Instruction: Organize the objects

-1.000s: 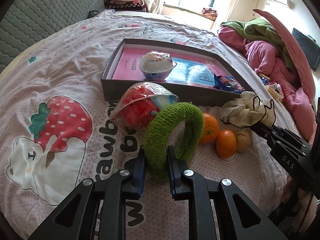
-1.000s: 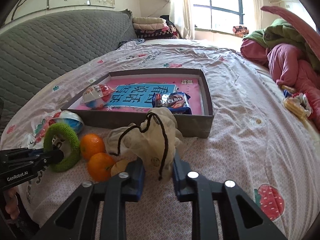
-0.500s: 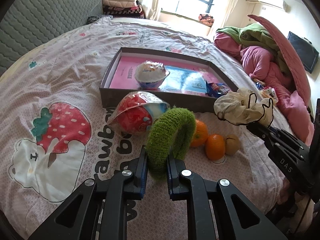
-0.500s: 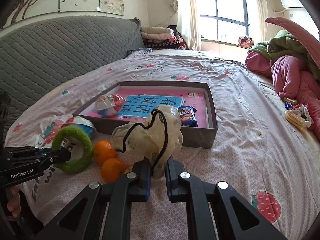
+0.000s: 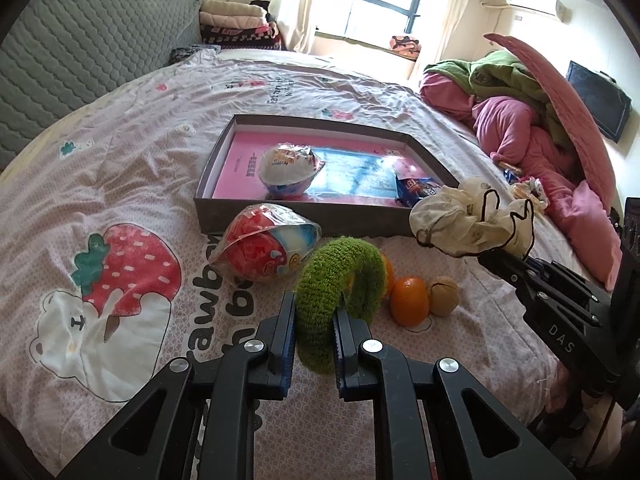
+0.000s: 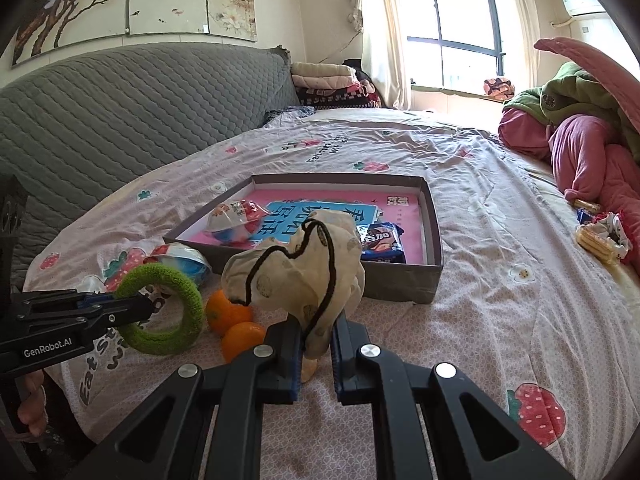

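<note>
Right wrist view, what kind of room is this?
Most likely a bedroom: a bed under a strawberry-print sheet, a quilted grey headboard, and folded blankets stacked beside the window.

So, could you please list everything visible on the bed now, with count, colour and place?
shallow grey cardboard box: 1, pink inside, mid-bed
wrapped egg-shaped toys: 2, one white-blue in the box, one red-blue before it
blue biscuit packet: 1, in the box
oranges: 2, orange, before the box
fuzzy green ring: 1, in left claw
cream drawstring pouch: 1, in right claw
</note>
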The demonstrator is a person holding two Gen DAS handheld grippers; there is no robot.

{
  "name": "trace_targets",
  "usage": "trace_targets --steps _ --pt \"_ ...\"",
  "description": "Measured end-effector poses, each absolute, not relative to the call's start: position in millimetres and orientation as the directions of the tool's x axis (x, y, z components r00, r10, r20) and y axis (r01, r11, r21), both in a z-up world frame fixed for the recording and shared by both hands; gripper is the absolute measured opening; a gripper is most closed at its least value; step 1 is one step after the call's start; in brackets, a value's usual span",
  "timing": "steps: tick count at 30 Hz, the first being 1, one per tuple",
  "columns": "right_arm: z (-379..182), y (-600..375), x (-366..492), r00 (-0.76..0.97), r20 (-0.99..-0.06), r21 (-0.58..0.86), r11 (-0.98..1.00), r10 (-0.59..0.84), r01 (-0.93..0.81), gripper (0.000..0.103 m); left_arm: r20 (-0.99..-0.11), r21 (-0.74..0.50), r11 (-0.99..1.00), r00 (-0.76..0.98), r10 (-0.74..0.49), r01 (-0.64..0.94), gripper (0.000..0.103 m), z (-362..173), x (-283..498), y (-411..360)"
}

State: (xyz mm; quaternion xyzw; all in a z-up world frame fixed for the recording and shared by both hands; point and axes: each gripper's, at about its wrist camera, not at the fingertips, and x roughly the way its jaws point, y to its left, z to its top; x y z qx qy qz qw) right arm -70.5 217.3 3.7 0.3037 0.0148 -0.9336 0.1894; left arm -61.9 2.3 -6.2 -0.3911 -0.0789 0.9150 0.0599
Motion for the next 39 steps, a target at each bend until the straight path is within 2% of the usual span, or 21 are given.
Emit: trace_targets --steps 8,22,39 --pt "7.8 223.8 -68.8 -0.752 -0.552 0.12 -0.927 -0.361 0.356 0.012 -0.69 -0.191 -0.981 -0.705 0.164 -0.041 0.015 2.3 -58.1 1.1" --pt "23.7 217.0 -54.8 -0.796 -0.471 0.08 -0.917 -0.38 0.391 0.012 -0.649 -0.164 -0.986 -0.748 0.136 -0.037 0.015 20.1 -60.4 3.6" --pt "25.8 217.6 -58.9 -0.814 -0.455 0.078 -0.926 -0.361 0.368 0.012 -0.615 -0.18 -0.983 -0.776 0.139 -0.034 0.015 29.6 -77.3 2.7"
